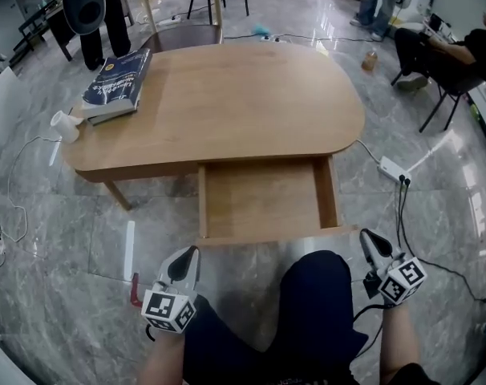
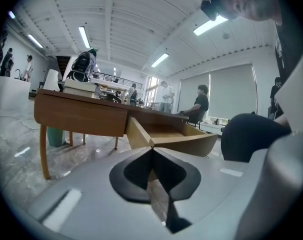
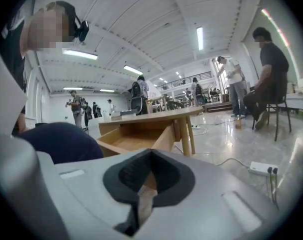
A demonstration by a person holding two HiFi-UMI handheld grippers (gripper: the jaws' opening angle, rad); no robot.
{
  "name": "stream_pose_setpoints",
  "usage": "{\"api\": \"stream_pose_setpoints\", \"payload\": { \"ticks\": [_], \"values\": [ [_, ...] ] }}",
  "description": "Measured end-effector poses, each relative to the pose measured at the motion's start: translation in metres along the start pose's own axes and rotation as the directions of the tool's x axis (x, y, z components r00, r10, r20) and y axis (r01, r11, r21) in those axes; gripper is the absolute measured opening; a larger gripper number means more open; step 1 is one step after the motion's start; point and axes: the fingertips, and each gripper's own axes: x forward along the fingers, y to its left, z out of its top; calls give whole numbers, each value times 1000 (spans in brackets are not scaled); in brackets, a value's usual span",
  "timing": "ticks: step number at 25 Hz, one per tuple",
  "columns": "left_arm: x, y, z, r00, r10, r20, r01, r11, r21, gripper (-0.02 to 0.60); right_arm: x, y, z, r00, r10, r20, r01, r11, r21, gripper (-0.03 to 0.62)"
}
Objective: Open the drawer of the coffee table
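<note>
The drawer (image 1: 263, 199) stands pulled out on the table's (image 1: 243, 95) near side. The left hand-held gripper (image 1: 192, 253) and right hand-held gripper (image 1: 366, 237) are closed, empty.

Smooth matt light-wood coffee table (image 1: 251, 95), matching bare wood drawer (image 1: 263, 203) on its near side, glossy grey marble-look floor (image 1: 58, 239), glossy-covered book (image 1: 119, 79) far left

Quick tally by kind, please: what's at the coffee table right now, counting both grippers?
Oval light wooden coffee table: 1
Pulled-out wooden drawer: 1
Dark blue-covered book stack: 1
White cup-like object: 1
Shut grey grippers: 2 (left gripper, right gripper)
Total: 6
</note>
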Motion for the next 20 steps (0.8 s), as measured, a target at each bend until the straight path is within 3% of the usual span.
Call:
{"api": "stream_pose_setpoints", "payload": {
  "ticks": [4,8,14,18,20],
  "values": [
    [-10,-3,27,999,3,48,-2,1000,-13,8,7,10,32,1000,5,28,-5,1000,-17,2],
    [-9,-14,63,996,0,94,-2,1000,21,8,38,39,63,995,100,24,-97,989,-113,2],
    [8,-27,74,997,-18,75,12,997,80,6,88,66,82,969,247,15,-242,958,-154,2],
    [17,-40,92,998,-23,50,20,998,56,8,110,77,94,947,319,-35,-320,935,-154,2],
    [17,-53,113,998,-36,42,36,999,0,8,116,82,107,934,350,-74,-357,924,-136,2]
  ]
}}
